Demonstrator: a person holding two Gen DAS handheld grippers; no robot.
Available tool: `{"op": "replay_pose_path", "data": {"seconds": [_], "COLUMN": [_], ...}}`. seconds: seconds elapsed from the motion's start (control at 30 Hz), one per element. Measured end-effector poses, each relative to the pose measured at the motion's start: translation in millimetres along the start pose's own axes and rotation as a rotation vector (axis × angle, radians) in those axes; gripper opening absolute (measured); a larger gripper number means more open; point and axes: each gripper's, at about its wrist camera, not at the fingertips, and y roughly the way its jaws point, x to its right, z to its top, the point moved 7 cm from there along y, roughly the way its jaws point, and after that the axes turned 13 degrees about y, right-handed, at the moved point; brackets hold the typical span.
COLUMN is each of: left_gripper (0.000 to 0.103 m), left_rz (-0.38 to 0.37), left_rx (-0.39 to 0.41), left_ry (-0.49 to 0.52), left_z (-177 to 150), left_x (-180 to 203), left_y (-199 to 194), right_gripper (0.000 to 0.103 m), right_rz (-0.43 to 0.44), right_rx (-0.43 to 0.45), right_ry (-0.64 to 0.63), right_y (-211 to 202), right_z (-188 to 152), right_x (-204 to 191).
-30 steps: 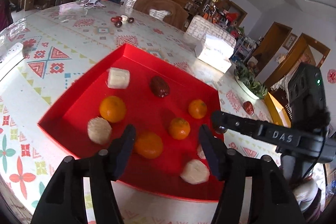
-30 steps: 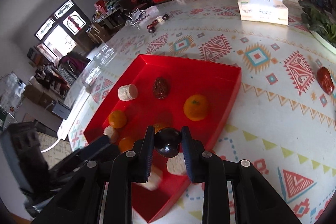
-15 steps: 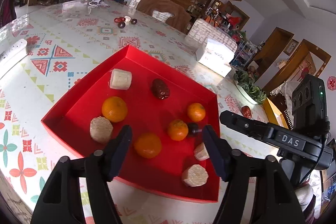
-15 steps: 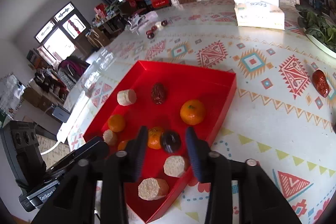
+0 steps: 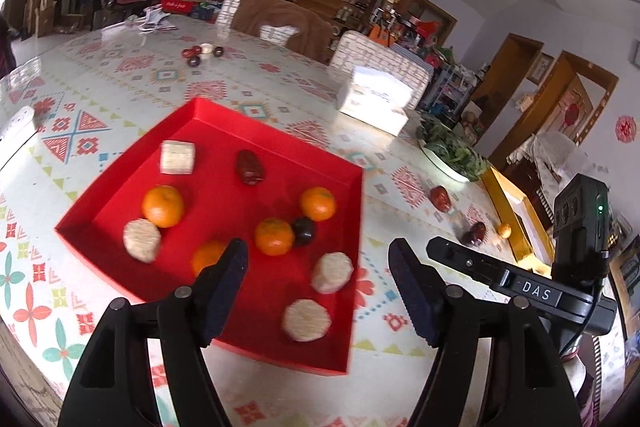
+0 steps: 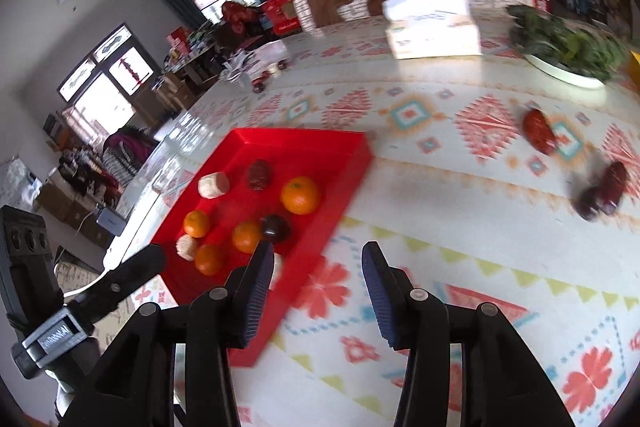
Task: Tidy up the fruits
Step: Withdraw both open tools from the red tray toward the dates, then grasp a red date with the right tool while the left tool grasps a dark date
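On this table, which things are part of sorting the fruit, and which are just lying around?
Part of the job:
red tray
oranges
dark plum
red date
loose dates on the table

Lying about:
tissue box
plate of greens
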Motion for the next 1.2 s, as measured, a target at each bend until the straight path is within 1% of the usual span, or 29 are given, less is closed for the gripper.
{"op": "replay_pose_path", "data": {"seconds": [0.13, 0.27, 0.33, 0.5, 0.6, 0.67, 0.8, 1.0, 1.13, 1.2], "left_gripper": [0.072, 0.072, 0.072, 0.072, 0.072, 0.072, 0.072, 0.072, 0.072, 0.072], "left_rz": [-0.02, -0.039, -0.051, -0.082, -0.1, -0.114, -0.134, -0.11, -0.13, -0.141], "left_rx": [-0.015, -0.034, -0.045, -0.077, -0.1, -0.119, -0.148, -0.121, -0.116, -0.131], "left_ry": [0.035, 0.074, 0.09, 0.133, 0.153, 0.165, 0.18, 0.224, 0.261, 0.28], "left_z": [-0.2, -1.7, -2.8, -6.8, -10.4, -12.8, -12.5, 8.7, 17.4, 17.6], "left_x": [25.2, 52.7, 64.5, 93.0, 107.9, 115.5, 127.0, 138.3, 154.4, 164.5], "left_y": [7.0, 16.4, 21.9, 38.9, 51.1, 60.3, 73.9, 81.9, 95.3, 107.2], "right_gripper": [0.05, 0.05, 0.05, 0.05, 0.05, 0.05, 0.05, 0.05, 0.05, 0.046], "right_rz": [-0.026, -0.066, -0.086, -0.152, -0.187, -0.198, -0.202, -0.255, -0.28, -0.282], "right_rx": [0.027, 0.058, 0.082, 0.176, 0.212, 0.216, 0.196, 0.183, 0.174, 0.183], "right_ry": [0.047, 0.102, 0.135, 0.239, 0.292, 0.318, 0.326, 0.302, 0.313, 0.315], "right_y": [-19.1, -39.6, -53.1, -95.9, -111.7, -112.2, -94.7, -59.8, -44.4, -41.9], "right_z": [0.6, 4.8, 9.6, 29.8, 42.3, 49.7, 64.4, 82.5, 86.4, 87.1], "right_x": [35.7, 79.7, 102.6, 166.9, 198.1, 209.6, 211.9, 210.4, 217.4, 220.2]}}
